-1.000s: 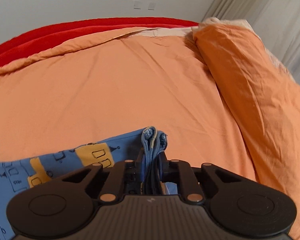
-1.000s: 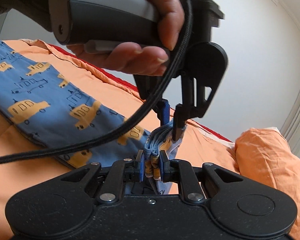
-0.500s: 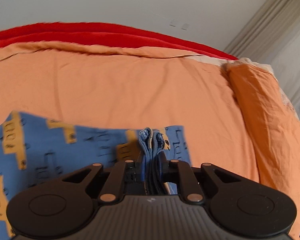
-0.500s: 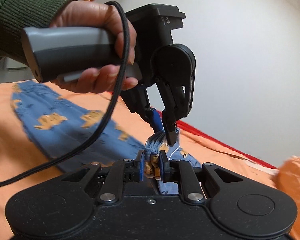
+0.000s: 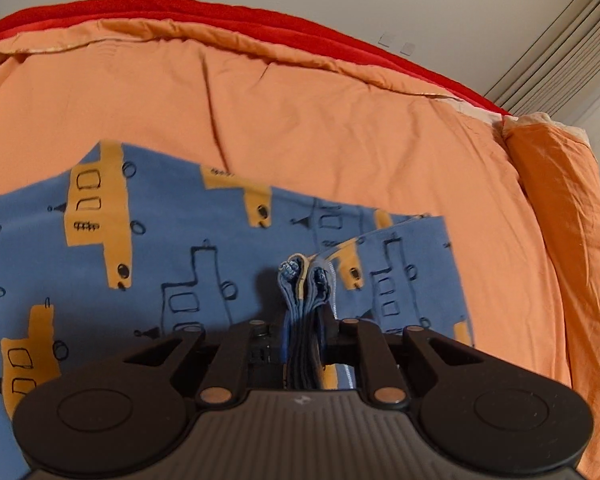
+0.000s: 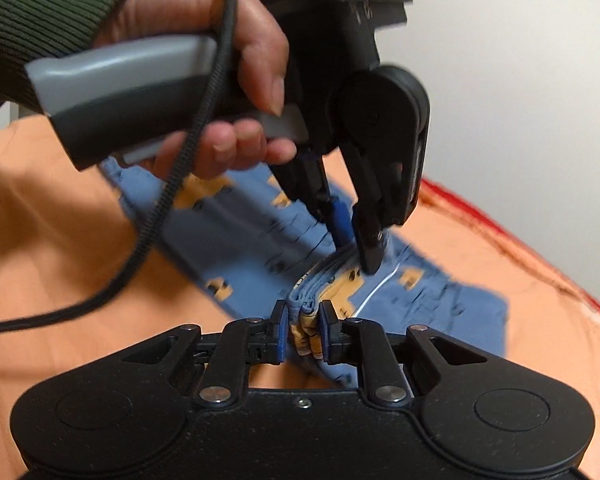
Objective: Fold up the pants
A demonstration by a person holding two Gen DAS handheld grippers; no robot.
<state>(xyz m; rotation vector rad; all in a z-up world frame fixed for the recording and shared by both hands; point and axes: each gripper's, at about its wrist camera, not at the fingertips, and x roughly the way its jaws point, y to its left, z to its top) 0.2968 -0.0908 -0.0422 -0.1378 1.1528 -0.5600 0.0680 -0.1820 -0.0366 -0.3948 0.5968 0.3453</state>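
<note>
Both hand-held grippers, left (image 5: 306, 322) and right (image 6: 303, 334), pinch the bunched edge of the vehicle-print pants (image 5: 180, 248) above the orange bedspread (image 5: 300, 120), jaws easing open; an uneven release could skew the fold.

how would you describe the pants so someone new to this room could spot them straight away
Start at the wide bed under its wrinkled orange duvet cover, edged by a red blanket along the wall side. Spread on that cover lie the blue cotton pants, one bunched edge pinched in the left gripper and right gripper. They alone are blue, printed with yellow vehicles and dark outlines.
</note>
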